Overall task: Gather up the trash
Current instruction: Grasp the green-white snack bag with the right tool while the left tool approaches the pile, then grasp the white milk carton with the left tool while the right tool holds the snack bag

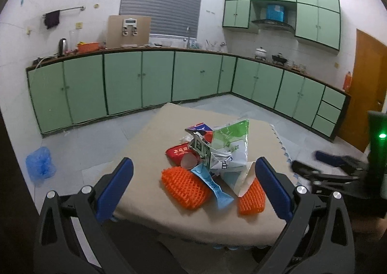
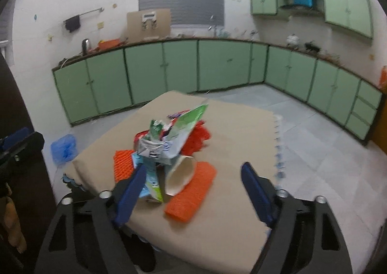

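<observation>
In the left wrist view, a crumpled blue plastic bottle (image 1: 40,164) lies on the grey floor at the far left. My left gripper (image 1: 193,183) fills the bottom of the frame with its blue pads spread wide and nothing between them — they hang just short of the near edge of the beige-covered table (image 1: 150,143). The trash pile (image 1: 212,153) sits at the middle of that table: an orange foam net (image 1: 185,188) nearest, a red packet (image 1: 180,153) behind it, a green-and-white wrapper (image 1: 232,138) standing tallest, and a second orange foam net (image 1: 251,198) to the right, beside my right-hand pad. At the right edge of the frame my right gripper (image 1: 329,160) shows blurred.

In the right wrist view, my right gripper (image 2: 193,194) also stands apart, holding nothing; its left pad overlaps the near side of the pile. A paper cup (image 2: 180,176) lies on its side with its mouth toward the camera, just left of a flat orange net. Green cabinets (image 2: 217,66) line the back wall.
</observation>
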The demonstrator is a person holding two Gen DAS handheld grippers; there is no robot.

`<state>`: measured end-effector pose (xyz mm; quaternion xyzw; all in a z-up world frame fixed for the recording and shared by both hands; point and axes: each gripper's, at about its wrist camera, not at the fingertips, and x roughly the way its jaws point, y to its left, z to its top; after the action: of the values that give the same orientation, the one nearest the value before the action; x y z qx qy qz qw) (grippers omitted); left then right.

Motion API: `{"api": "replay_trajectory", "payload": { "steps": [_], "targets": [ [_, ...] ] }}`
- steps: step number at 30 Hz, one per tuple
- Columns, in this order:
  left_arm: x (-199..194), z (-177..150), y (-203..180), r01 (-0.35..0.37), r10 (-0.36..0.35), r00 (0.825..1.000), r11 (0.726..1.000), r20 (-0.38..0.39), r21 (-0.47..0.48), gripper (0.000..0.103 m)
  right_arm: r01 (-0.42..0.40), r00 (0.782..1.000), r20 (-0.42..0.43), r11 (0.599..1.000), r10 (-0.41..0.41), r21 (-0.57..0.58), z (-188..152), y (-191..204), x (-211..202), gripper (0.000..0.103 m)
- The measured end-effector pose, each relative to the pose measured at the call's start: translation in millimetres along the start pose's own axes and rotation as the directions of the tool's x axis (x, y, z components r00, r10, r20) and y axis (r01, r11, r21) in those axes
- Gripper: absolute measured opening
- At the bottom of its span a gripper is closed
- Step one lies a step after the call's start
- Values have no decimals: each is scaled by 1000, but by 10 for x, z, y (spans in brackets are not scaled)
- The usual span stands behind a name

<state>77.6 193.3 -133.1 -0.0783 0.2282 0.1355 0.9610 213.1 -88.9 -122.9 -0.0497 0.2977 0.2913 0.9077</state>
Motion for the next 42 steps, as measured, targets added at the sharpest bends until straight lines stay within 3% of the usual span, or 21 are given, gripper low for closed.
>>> {"api": "replay_trajectory", "payload": {
  "steps": [3, 8, 12, 14, 15, 16, 20, 30, 38, 40, 42],
  "targets": [
    [134, 47, -33, -22, 22, 999, 1000, 25, 22, 98, -56, 998, -21, 998, 56, 10, 29, 34, 369, 59],
    [420, 31, -158, -32, 31, 999, 996, 16, 80, 98, -78, 995, -56, 996, 80, 48, 174, -44, 952, 43],
    [599, 6, -140, -22, 22, 1000, 998, -4, 64, 98, -80, 991, -100, 994, 88, 76, 226, -76, 1343, 39],
    [662, 5, -135, -16, 16, 1000, 998, -2, 64, 98, -84, 991, -101, 993, 93, 84, 237, -70, 1404, 36],
    [688, 0, -147, -16, 16, 1000, 998, -3, 67, 98, -91, 990, -99, 993, 98, 78, 239, -58, 1425, 32],
    [718, -4, -157, -17, 17, 1000, 997, -5, 73, 98, -88, 991, -95, 994, 95, 70, 243, -46, 1428, 20],
    [868, -44, -211, -11, 13, 1000, 997, -18, 80, 98, -111, 990, -77, 993, 114, 50, 258, -48, 1359, 4],
    [1275, -239, -520, 38, -23, 996, 982, -85, 187, 98, -61, 997, 46, 994, 57, 96, 286, -451, 830, 2],
    [1546, -409, -797, 47, -23, 992, 979, -125, 197, 97, -45, 995, 92, 987, 31, 153, 235, -774, 480, 2],
    [1638, -423, -840, 15, 13, 992, 977, -125, 215, 94, -44, 995, 92, 987, 29, 157, 208, -809, 447, 2],
    [1719, -411, -856, 6, 22, 992, 975, -122, 224, 84, -40, 995, 92, 985, 25, 167, 184, -859, 425, 2]
  ]
}}
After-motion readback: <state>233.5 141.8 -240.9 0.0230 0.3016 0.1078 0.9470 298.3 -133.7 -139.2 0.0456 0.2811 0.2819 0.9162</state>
